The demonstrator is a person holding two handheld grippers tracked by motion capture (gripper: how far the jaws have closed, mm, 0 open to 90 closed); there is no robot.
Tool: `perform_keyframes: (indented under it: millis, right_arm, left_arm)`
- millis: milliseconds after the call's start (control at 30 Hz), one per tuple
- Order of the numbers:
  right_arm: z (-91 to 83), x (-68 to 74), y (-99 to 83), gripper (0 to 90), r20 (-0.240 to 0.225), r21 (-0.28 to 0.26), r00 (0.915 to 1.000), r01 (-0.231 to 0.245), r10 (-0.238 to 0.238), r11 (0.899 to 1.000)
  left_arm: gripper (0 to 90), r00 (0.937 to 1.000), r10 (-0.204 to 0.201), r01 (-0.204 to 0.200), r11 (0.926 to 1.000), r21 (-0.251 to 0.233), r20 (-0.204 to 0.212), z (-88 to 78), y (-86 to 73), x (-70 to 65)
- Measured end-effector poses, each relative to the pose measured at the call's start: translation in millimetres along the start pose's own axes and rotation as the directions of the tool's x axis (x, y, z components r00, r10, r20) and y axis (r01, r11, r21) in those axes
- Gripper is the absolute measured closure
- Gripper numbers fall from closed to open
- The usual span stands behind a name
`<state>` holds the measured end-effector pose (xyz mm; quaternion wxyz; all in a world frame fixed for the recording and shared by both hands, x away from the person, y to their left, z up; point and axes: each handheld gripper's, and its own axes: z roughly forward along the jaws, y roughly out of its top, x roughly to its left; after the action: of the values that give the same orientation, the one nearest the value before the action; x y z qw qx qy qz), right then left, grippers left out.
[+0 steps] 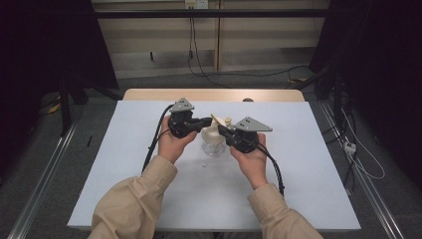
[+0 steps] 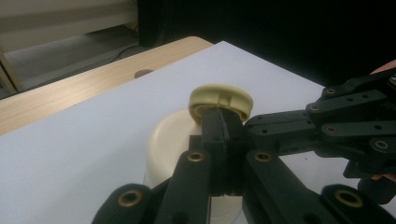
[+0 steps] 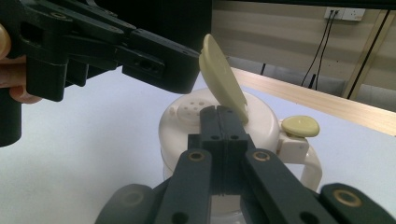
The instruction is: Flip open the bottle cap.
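In the high view a small jar [image 1: 214, 142] with a clear body and a cream lid stands at the centre of the frame on the white desk [image 1: 124, 164], between the person's two hands. The left tongs [image 1: 208, 121] come in from the left of the jar and the right tongs [image 1: 220, 130] from its right, both tips meeting over the lid. In the left gripper view the left tongs [image 2: 222, 122] stand clenched, their jaws pressed flat together with nothing between them, the tips just under a round cream cap [image 2: 221, 100] at mid-frame; whether they touch it is hard to say from this angle. In the right gripper view the right tongs [image 3: 222, 114] are likewise clenched and empty, their tips at the foot of a flip flap [image 3: 223, 77] that stands tilted open above the lid [image 3: 187, 119], where small shaker holes show to the left. The round cap [image 3: 300, 126] sits at the lid's right edge, above a handle.
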<state>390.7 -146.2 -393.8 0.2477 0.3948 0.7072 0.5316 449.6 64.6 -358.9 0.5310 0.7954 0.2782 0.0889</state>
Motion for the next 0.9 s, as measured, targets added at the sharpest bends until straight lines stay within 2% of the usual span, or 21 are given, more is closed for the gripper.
perform_keyframes:
  millis: [900]
  right_arm:
    - [-0.6, -0.2, -0.7, 90.0, -0.001, -0.002, 1.0000, 0.003, -0.003, 1.000]
  left_arm:
    - [90.0, 1.0000, 0.003, -0.003, 1.0000, -0.002, 0.000, 3.2, 5.7, -0.2]
